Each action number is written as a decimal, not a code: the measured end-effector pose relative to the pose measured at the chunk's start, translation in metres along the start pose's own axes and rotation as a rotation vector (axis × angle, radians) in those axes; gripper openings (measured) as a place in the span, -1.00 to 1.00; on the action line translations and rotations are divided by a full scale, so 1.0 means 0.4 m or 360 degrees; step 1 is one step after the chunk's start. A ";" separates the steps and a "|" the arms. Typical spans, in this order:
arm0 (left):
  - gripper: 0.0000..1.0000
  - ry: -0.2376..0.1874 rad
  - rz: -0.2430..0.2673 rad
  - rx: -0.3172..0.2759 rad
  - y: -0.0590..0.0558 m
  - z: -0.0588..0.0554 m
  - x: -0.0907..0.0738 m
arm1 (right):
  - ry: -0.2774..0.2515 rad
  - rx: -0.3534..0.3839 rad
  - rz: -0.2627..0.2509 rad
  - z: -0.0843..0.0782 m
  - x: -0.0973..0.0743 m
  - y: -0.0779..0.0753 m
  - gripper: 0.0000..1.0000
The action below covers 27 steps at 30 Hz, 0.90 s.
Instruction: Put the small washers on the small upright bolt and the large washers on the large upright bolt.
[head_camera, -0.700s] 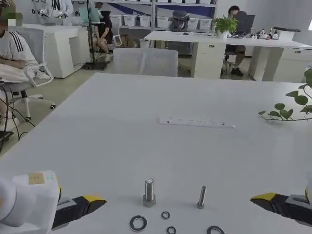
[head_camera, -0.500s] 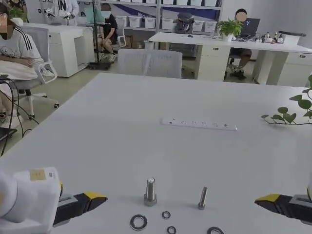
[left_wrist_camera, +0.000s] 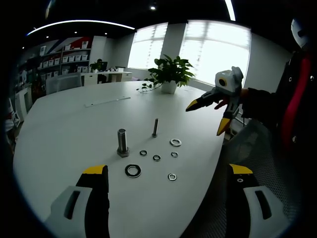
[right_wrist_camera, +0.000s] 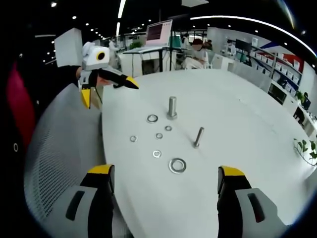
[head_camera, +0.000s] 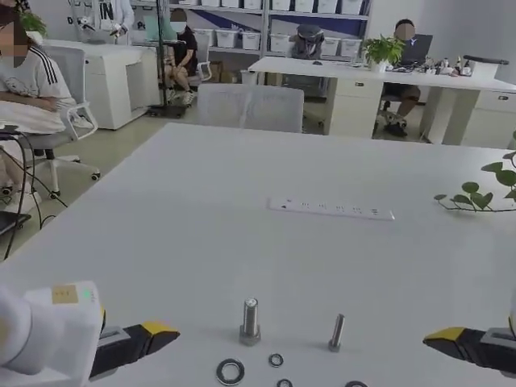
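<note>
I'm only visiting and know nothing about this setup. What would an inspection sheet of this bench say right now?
surface: white table, smooth.
job's things: large bolt and small bolt upright; two large washers and four small washers lie flat near them, none threaded on.
clutter: power strip; potted plant.
grippers: left gripper and right gripper both open, holding nothing.
cables: black leads beside a chair at the left.
surroundings: seated people, desks, shelves of bins.

The white table [head_camera: 242,242] carries a large bolt [head_camera: 250,321] and a small bolt [head_camera: 336,332], both upright between the left gripper [left_wrist_camera: 167,169] and the right gripper [right_wrist_camera: 166,170]. Loose washers [head_camera: 230,372] lie between the grippers' tips, and a power strip [head_camera: 331,210] lies well beyond them.
</note>
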<state>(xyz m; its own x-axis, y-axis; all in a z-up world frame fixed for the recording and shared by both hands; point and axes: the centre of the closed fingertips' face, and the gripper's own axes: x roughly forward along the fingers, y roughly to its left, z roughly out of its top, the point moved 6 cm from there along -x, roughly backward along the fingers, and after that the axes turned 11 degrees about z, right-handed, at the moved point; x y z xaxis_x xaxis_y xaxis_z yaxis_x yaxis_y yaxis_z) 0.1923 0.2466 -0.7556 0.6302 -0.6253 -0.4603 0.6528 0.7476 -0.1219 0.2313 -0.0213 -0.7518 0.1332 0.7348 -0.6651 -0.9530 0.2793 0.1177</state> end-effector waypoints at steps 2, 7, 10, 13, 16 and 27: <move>0.99 0.0002 0.0000 -0.0001 0.000 -0.001 -0.001 | 0.0010 -0.0007 0.0001 0.000 0.001 0.000 0.73; 0.99 -0.0001 0.0001 -0.0002 -0.003 0.000 -0.001 | 0.0013 -0.0007 0.0005 0.000 0.001 0.001 0.73; 0.99 0.0001 0.0001 -0.0002 -0.003 -0.002 0.000 | 0.0023 -0.0009 0.0008 -0.003 0.002 0.004 0.73; 0.99 -0.0006 0.0002 -0.0003 -0.005 -0.001 -0.001 | 0.0028 -0.0006 0.0012 -0.005 0.002 0.005 0.72; 0.99 -0.0011 0.0008 -0.0001 -0.005 -0.001 -0.001 | 0.0032 -0.0007 0.0010 -0.006 0.002 0.005 0.72; 0.99 -0.0014 0.0008 -0.0001 -0.008 -0.001 0.002 | 0.0052 -0.0008 0.0019 -0.009 0.003 0.003 0.69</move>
<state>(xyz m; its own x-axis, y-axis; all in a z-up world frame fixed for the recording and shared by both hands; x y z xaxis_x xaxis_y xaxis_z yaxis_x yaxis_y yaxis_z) 0.1906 0.2439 -0.7559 0.6374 -0.6233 -0.4529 0.6492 0.7511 -0.1200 0.2295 -0.0224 -0.7553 0.1128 0.7176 -0.6873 -0.9558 0.2674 0.1223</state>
